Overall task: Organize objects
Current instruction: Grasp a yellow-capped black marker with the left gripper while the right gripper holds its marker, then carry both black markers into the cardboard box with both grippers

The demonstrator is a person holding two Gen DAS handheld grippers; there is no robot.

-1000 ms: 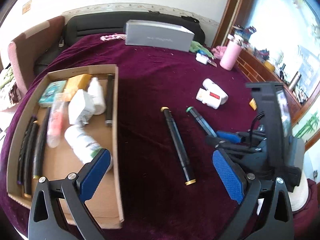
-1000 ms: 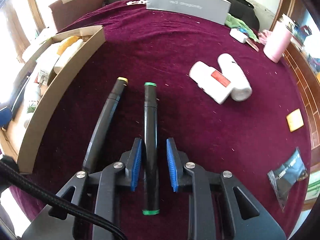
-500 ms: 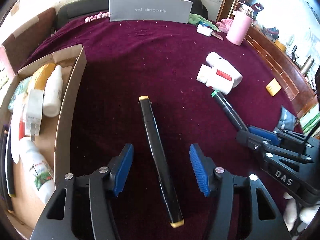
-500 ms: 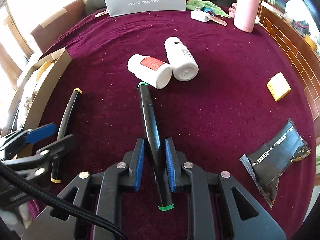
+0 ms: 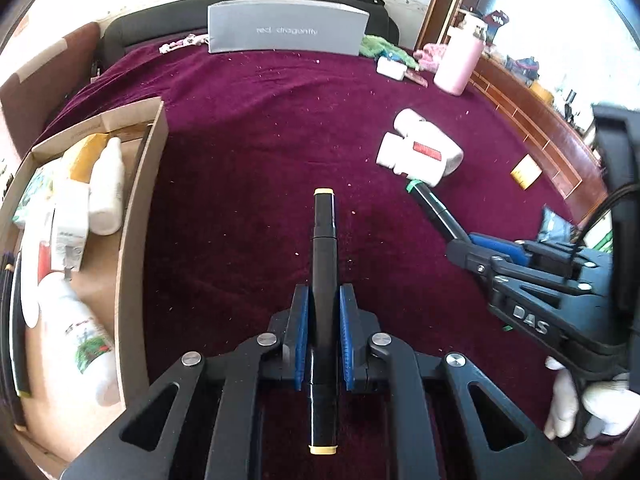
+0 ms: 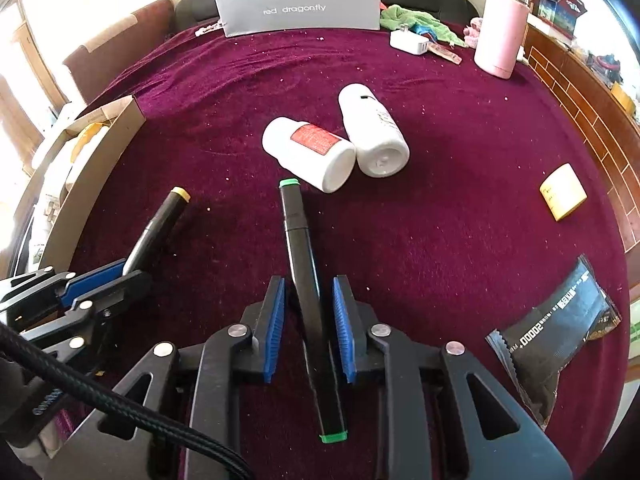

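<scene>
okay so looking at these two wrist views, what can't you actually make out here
- Left wrist view: the cardboard box's near and left parts are cut off by the frame edge, so its full contents are unknown.
- Right wrist view: whether the right gripper really clamps the green-capped marker; a gap shows beside each pad.
- Right wrist view: the black packet's print is too small to read.
- Left wrist view: the yellow-capped marker's middle is hidden inside the left gripper.

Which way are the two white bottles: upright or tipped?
Tipped: both white bottles lie on their sides on the cloth, touching.
</scene>
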